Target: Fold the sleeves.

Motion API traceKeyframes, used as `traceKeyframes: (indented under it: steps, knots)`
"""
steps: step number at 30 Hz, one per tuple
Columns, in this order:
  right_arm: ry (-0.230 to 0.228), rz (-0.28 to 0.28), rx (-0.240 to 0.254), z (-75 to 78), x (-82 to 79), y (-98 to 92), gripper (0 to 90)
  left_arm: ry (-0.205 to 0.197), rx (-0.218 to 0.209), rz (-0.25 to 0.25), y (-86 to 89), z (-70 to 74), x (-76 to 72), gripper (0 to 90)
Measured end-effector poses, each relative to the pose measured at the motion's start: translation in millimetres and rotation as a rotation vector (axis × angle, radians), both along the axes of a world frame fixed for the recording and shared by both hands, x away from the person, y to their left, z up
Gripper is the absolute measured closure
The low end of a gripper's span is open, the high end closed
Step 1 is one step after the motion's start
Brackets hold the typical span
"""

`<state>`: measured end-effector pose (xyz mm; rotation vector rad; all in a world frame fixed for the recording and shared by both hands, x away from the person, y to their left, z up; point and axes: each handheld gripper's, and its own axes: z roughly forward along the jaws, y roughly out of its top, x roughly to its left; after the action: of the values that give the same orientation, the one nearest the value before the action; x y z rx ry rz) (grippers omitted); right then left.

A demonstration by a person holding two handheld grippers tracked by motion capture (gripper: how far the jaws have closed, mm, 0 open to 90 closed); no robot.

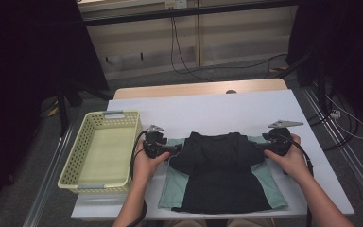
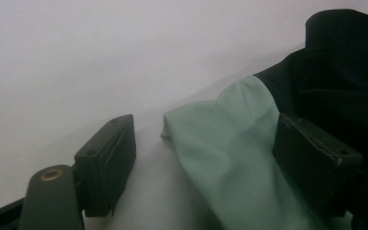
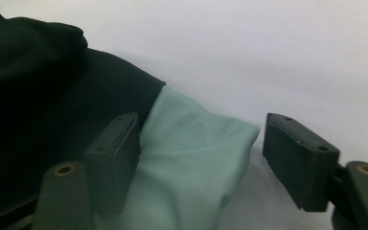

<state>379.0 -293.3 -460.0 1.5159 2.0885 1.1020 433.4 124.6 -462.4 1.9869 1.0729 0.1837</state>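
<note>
Black tee w/ mint-green sleeves [image 1: 227,172] lies flat on the white desk [image 1: 217,111], near the front edge, roughly centred; top part folded down over the body, hem toward the person.

Key relation: shirt's shoulder line runs left-right across the desk, and each claw sits at one end of it, pointing inward. Left gripper [image 1: 172,150] at the shirt's left sleeve, right gripper [image 1: 261,145] at the right sleeve. Each sleeve is nearest its own hand, no crossing needed.

Left gripper view: left sleeve [image 2: 230,158] lies between the jaws, closer to the far jaw; near jaw stands clear w/ bare desk in the gap. Released, not pinching.

Right gripper view: right sleeve [image 3: 191,167] pokes between the jaws, cloth against the inner jaw, outer jaw clear of it. Also released.

Judgement: both claws low at desk level, straddling sleeve tips; next move prob. clamp both and fold sleeves inward along that same left-right axis.

Yellow basket [image 1: 71,163] at the desk's left edge, well apart from the shirt.
</note>
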Motion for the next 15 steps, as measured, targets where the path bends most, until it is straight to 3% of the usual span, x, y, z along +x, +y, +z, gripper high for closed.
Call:
traceKeyframes:
  steps: [4,7,8,10,12,13,15]
  knots:
    - [0.023,0.002,0.053,-2.4,-1.1,-0.5,40.7,0.002,0.0,-0.006,-0.6,0.5,-0.9,27.1]
    - [0.026,-0.004,0.058,-2.5,-1.8,-0.3,42.5,0.027,-0.025,-0.02,-2.0,1.7,-2.6,40.7]
    - [0.025,0.007,0.057,-1.9,-2.3,0.5,47.1,0.024,-0.019,-0.02,-2.5,2.1,-3.4,42.3]
    - [0.032,0.023,0.074,-1.3,-2.8,1.0,56.2,0.029,-0.03,-0.043,-2.9,3.2,-4.9,53.6]
    - [0.037,0.028,0.085,-1.3,-3.0,0.9,58.7,0.015,-0.014,-0.055,-5.9,5.0,-7.6,59.0]
    - [0.048,0.029,0.104,-1.2,-3.8,1.4,65.1,0.014,0.011,-0.045,-9.0,8.3,-10.5,62.2]
    - [0.043,0.036,0.122,-1.4,-5.0,2.0,73.4,0.012,0.015,-0.046,-10.7,9.4,-12.6,73.2]
